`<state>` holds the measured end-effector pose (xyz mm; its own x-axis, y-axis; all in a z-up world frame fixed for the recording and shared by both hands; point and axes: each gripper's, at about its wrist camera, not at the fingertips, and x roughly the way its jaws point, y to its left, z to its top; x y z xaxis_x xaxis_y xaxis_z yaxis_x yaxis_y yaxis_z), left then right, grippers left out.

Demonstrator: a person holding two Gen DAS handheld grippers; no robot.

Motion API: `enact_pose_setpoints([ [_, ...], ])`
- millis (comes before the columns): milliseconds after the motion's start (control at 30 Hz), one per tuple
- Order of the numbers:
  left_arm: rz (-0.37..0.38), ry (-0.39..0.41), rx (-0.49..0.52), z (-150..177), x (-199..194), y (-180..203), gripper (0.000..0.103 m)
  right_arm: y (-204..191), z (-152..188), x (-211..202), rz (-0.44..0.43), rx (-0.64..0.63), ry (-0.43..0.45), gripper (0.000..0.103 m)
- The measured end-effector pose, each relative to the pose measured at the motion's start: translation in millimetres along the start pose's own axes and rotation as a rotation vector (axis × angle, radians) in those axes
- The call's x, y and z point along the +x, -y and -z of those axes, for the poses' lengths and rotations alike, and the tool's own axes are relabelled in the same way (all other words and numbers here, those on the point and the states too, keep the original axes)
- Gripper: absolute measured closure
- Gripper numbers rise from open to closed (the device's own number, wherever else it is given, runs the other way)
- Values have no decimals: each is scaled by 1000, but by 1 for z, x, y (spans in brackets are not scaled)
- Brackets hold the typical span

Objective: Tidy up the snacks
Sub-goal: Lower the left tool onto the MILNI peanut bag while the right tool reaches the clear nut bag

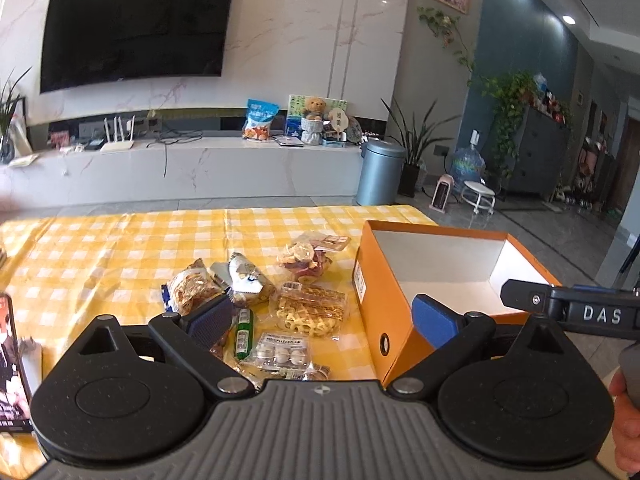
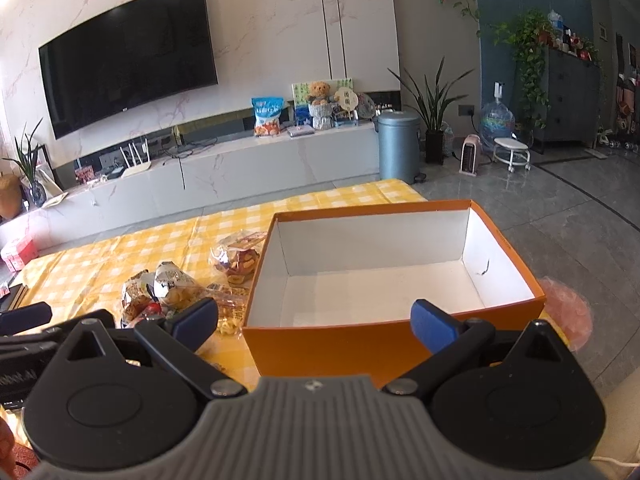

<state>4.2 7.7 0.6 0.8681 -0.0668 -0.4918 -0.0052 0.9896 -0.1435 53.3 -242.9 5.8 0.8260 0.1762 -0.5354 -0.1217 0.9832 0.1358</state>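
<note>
Right wrist view: orange box (image 2: 394, 344), bare white inside, sits at the desk (image 2: 120, 252) edge, lower centre. Snack packets (image 1: 280, 312) crowd its left. Left claw (image 1: 324, 316) and right claw (image 2: 314, 318) both gape wide, holding nothing.

— What did the left gripper (image 1: 323, 320) look like?
— Black linkage arms with silver pivot screws, round black discs, a ribbed grey body, blue textured pads (image 1: 211, 321).
— And the right gripper (image 2: 314, 320)?
— The same build; from the left wrist camera its black side read "DAS", beside a bare hand (image 1: 626, 428).
</note>
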Motion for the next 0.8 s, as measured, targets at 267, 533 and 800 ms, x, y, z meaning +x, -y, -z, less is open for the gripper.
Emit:
enact_pose_setpoints([
  [267,64,-103,-42,20,16,-35,14,-17,24,17,-89,-92,37,9],
  [533,41,-180,131,44,35,-37,25,-39,49,44,-201,-193,-71,40],
  [800,-15,-263,82,49,54,-62,21,-55,61,77,-287,-179,-195,47],
])
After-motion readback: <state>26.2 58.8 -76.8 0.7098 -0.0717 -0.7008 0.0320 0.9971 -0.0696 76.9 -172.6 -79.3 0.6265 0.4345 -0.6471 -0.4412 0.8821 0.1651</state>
